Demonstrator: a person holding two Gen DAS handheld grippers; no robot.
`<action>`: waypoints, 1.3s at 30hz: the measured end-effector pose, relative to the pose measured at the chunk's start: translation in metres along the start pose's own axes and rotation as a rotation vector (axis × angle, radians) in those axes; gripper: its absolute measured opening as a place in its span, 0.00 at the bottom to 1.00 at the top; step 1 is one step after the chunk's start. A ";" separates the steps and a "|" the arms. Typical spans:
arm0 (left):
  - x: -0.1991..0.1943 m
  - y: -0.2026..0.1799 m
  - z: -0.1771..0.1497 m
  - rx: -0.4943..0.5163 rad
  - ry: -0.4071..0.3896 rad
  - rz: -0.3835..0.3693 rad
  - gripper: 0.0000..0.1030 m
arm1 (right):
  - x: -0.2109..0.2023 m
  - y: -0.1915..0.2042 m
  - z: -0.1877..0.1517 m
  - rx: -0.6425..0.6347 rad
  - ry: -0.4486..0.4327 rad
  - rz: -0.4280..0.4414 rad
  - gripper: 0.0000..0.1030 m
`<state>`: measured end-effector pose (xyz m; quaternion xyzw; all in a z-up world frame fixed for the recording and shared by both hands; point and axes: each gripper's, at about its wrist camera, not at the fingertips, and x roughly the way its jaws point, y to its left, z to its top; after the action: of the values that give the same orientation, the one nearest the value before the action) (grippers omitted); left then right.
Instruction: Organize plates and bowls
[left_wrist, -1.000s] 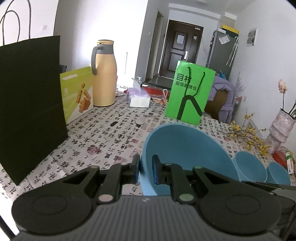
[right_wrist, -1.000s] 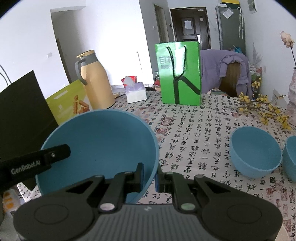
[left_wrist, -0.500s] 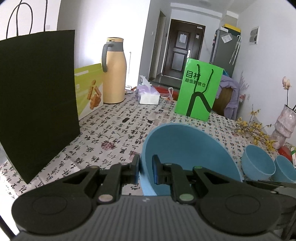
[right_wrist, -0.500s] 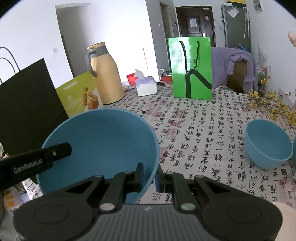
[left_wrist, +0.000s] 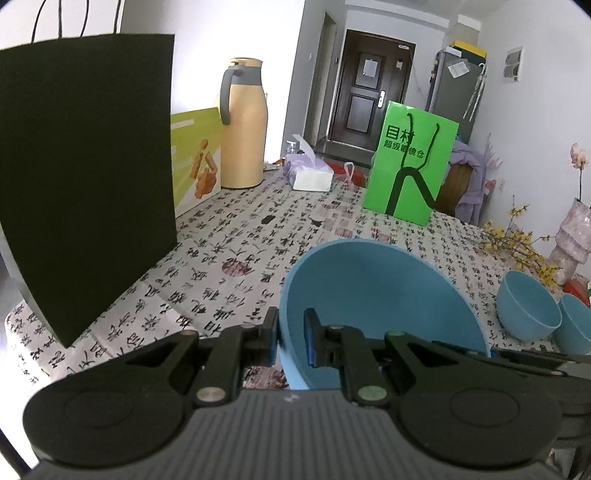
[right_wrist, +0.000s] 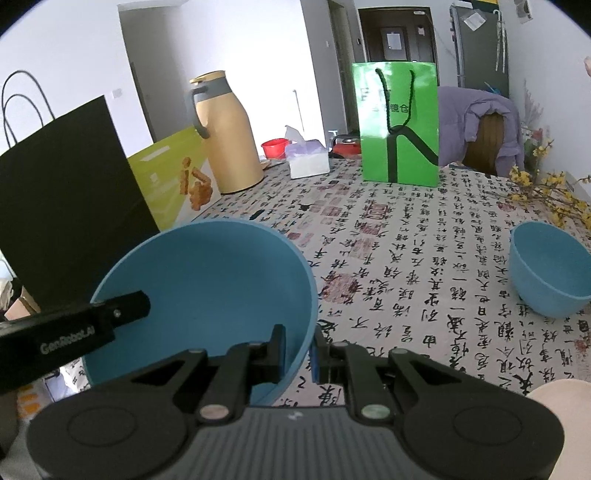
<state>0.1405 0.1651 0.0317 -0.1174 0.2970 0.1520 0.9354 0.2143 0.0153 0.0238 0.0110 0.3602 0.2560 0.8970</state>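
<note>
While both tongs pinch opposite sides of its rim, the large blue bowl (left_wrist: 380, 295) hangs tilted above the calligraphy-print tablecloth (left_wrist: 236, 251): the left gripper (left_wrist: 290, 338) is clamped narrow on the left edge, the right gripper (right_wrist: 299, 352) on the right edge. Two small blue bowls (left_wrist: 526, 310) sit well apart to the right, near yellow flowers (left_wrist: 517, 243).

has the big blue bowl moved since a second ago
Yes. The big blue bowl, carried by both hand-held grippers, has moved toward the green bag, which looms larger now.
</note>
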 end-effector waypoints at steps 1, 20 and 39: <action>0.000 0.002 -0.001 -0.002 0.002 0.001 0.14 | 0.000 0.001 -0.001 -0.002 0.001 0.002 0.13; 0.012 0.025 -0.027 -0.018 0.053 0.007 0.14 | 0.022 0.013 -0.022 -0.008 0.057 0.021 0.13; 0.026 0.034 -0.049 -0.028 0.101 0.024 0.14 | 0.040 0.017 -0.044 -0.024 0.102 0.016 0.13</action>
<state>0.1233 0.1874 -0.0277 -0.1347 0.3431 0.1610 0.9156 0.2022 0.0411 -0.0310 -0.0100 0.4025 0.2677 0.8754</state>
